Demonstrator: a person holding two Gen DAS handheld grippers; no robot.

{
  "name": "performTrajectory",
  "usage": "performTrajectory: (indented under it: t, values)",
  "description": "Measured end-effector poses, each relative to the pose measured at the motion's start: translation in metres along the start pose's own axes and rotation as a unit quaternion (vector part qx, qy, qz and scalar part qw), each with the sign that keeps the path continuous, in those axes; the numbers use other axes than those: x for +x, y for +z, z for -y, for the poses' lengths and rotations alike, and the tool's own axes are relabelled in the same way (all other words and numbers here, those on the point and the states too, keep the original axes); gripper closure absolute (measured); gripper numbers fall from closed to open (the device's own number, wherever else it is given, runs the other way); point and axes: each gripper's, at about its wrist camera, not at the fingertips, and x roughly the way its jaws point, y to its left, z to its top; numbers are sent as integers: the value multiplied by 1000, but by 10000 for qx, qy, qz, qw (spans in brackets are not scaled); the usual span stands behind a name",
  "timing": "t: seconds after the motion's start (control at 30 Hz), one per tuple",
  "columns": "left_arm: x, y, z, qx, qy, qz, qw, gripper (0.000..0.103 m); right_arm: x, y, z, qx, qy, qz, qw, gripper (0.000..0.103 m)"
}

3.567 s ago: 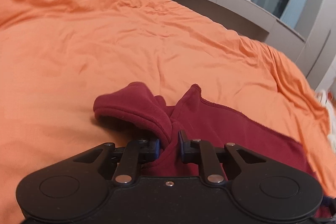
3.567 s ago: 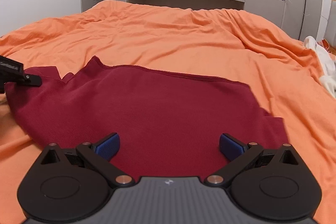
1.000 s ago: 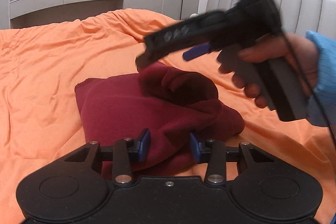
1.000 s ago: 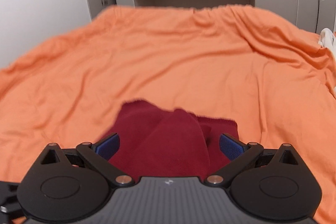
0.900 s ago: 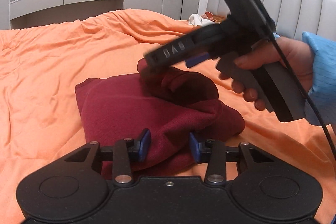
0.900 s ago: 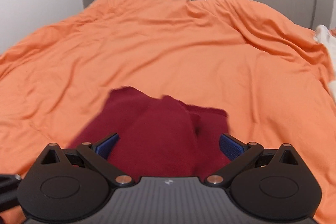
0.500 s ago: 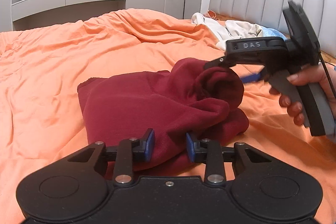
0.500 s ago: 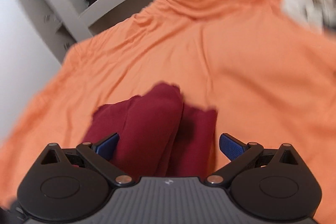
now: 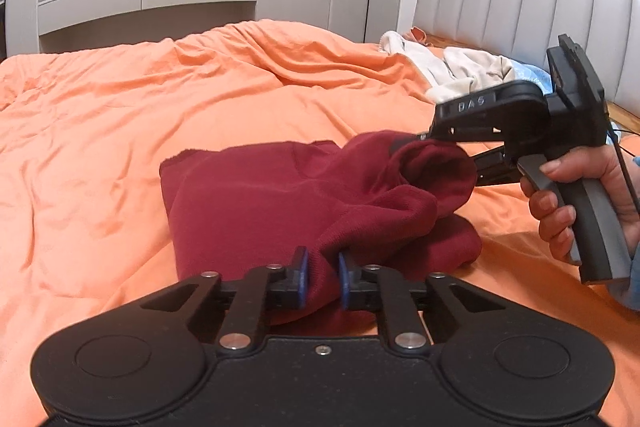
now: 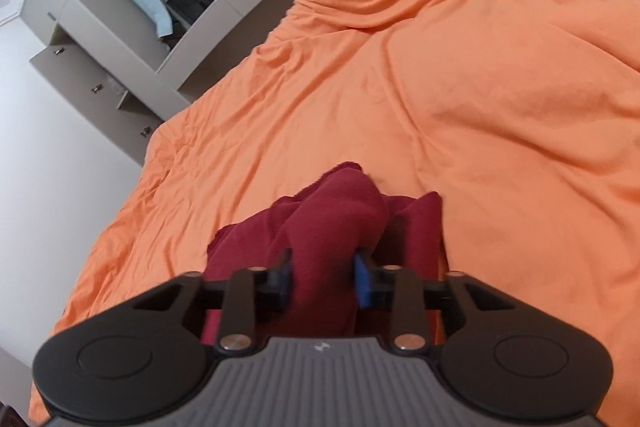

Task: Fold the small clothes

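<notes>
Left wrist view: left gripper [image 9: 322, 277] jaws closing, pinching maroon garment [image 9: 280, 203] fold on orange bedspread [image 9: 120, 131]. Right gripper [image 10: 323, 277] closing on bunched far-side ridge. Risk: thick uneven bunches could slip, skewing fold.

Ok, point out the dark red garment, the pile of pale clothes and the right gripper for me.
dark red garment [image 9: 256, 203], left wrist view, flat folded part.
pale clothes [image 9: 460, 75], left wrist view, middle of the heap by the headboard.
right gripper [image 10: 322, 281], right wrist view, between its fingertips, which are closing on red cloth.
</notes>
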Motion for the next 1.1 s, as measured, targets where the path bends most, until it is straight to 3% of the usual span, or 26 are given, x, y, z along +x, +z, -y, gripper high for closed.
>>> performTrajectory:
  t: [0.03,0.1,0.27,0.4,0.47,0.57,0.67,0.73,0.77,0.8,1.03,1.1]
  values:
    - [-1,2,2,43,25,11,10000,95,-2,0,-3,-37,22,30,10000,90]
    - [-2,5,8,172,88,52,9998,96,-7,4,-7,-168,59,137,9997,92]
    - [-2,13,23,341,37,119,9993,97,-23,8,-6,-251,13,456,9986,93]
    - [12,5,32,540,44,-191,9983,97,-14,-1,21,49,-166,243,9996,93]
    - [15,2,29,444,10,-313,9985,96,-6,-7,32,189,-218,61,9996,91]
    - [13,3,21,224,-107,-349,9991,91,-5,-13,37,173,-319,40,9993,73]
    - [10,4,15,37,-179,-417,9990,82,-9,-15,32,24,-421,118,9990,62]
    - [6,5,13,-82,-226,-431,9988,64,-15,-17,29,-74,-521,162,9985,44]
    - [4,7,11,-152,-240,-420,9987,57,-17,-18,26,-142,-583,171,9981,40]
    - [1,8,10,-226,-234,-402,9987,44,-19,-20,24,-227,-655,165,9975,36]
    - [-23,15,-4,-573,-52,-155,9982,1,-33,-41,1,-1089,-1199,168,9867,18]
    - [-26,18,-11,-660,52,-99,9978,1,-32,-53,-4,-1382,-1391,148,9805,17]
